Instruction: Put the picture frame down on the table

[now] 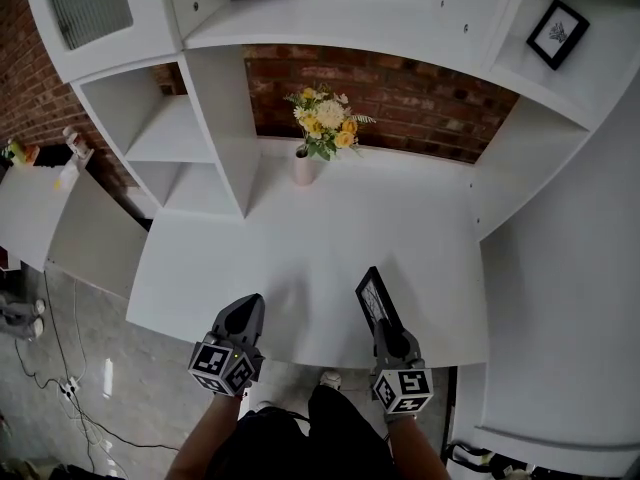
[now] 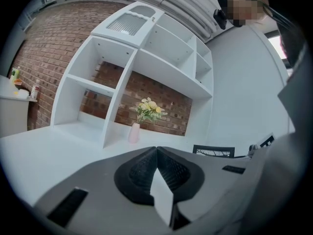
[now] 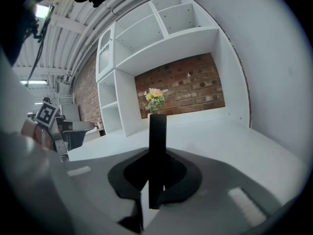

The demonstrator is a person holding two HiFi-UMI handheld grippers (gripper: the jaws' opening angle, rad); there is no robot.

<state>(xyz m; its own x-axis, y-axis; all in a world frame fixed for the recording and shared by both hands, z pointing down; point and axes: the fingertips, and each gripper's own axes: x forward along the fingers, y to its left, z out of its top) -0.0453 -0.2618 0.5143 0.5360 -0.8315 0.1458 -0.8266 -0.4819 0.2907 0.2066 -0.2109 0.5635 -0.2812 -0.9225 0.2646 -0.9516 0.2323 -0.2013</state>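
White shelving (image 1: 215,118): fixed backdrop. It wraps the work area at the back and on both sides, and we leave it out of this step.
Brick wall (image 1: 400,93): shows behind the open middle bay.
Table (image 1: 330,238): white top, bare across its middle. We judge the bare stretch just ahead of the loaded tool to be the set-down place.
Flowers (image 1: 325,118) in a vase (image 1: 303,168): at the back of the table, well apart from both tools. We see no reason to go near them.
Picture frame (image 1: 378,298): black and thin, held on edge over the near right part of the table with its face turned to the left. We cannot tell whether its far end touches the top. We judge it not yet laid down.
Right gripper (image 3: 154,180): jaws clamped on the frame's near edge. The frame stands up between them and runs away from the camera.
Left gripper (image 2: 156,150): jaws together with nothing between them. It hovers over the near left part of the table, apart from the frame.
Frame's free end: we advise lowering slowly so this end meets the top first, then tipping the frame over onto its broad side.
Grip on the near edge: a narrow hold on a thin edge may let the frame swing. We recommend opening the jaws only once the frame lies flat and bears its own weight. The empty tool can steady the free end if it wobbles.
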